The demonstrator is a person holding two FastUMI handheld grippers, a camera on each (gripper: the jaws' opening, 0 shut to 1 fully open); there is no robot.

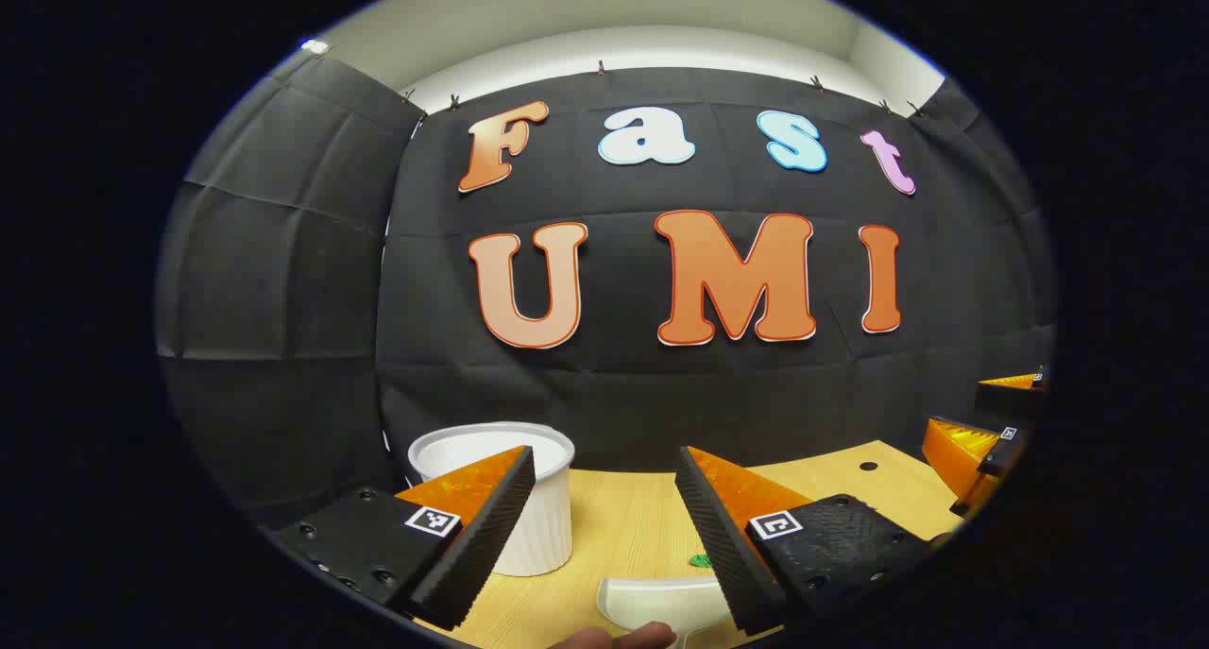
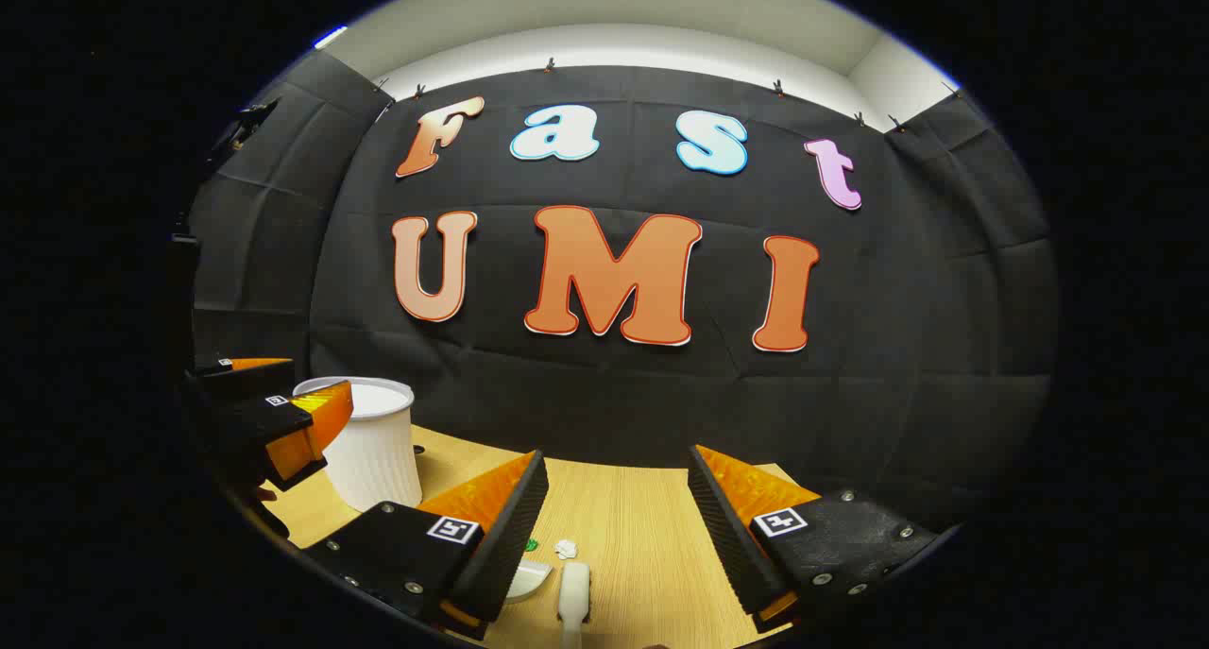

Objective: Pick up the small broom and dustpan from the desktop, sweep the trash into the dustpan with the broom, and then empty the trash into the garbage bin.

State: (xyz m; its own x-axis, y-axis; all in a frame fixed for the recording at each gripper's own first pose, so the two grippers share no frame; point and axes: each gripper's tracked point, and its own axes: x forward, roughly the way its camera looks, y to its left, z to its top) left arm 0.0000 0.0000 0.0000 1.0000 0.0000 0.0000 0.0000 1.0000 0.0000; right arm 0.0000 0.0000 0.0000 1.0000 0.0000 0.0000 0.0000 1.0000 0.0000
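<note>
Ribbed pads are seen lining both fingers of the left gripper [image 1: 604, 517] at the bottom of the left gripper view; the fingers are spread wide apart and nothing is clamped between them. Just below the gap, a pale dustpan [image 1: 661, 600] is seen lying on the wooden desktop [image 1: 633, 526], its rim nearest the right finger, and a fingertip of a hand [image 1: 614, 638] is glimpsed at the very bottom edge beside it. A small green scrap of trash [image 1: 700, 561] is found on the desktop just beyond the dustpan, close to the right finger. Behind the left finger, a white ribbed garbage bin [image 1: 538, 526] is seen standing upright at the back left of the desktop, partly covered by that finger. At the far right edge, the other gripper is seen, its fingers also held apart.

In the right gripper view, the right gripper [image 2: 619, 517] is likewise shown with its fingers wide apart and nothing held. Between them, near the bottom, the white handle of the small broom [image 2: 574, 588] is seen lying on the desktop [image 2: 642, 526], pointing away from the camera. A crumpled white scrap [image 2: 565, 549] is seen just past its far end, and a green scrap [image 2: 531, 544] lies beside the left finger. Part of the dustpan [image 2: 531, 575] is seen next to that finger. Further off to the left, the garbage bin [image 2: 378, 460] is seen with the left gripper [image 2: 283, 413] in front of it, open and empty. The black cloth wall [image 2: 897, 347] is seen behind everything
</note>
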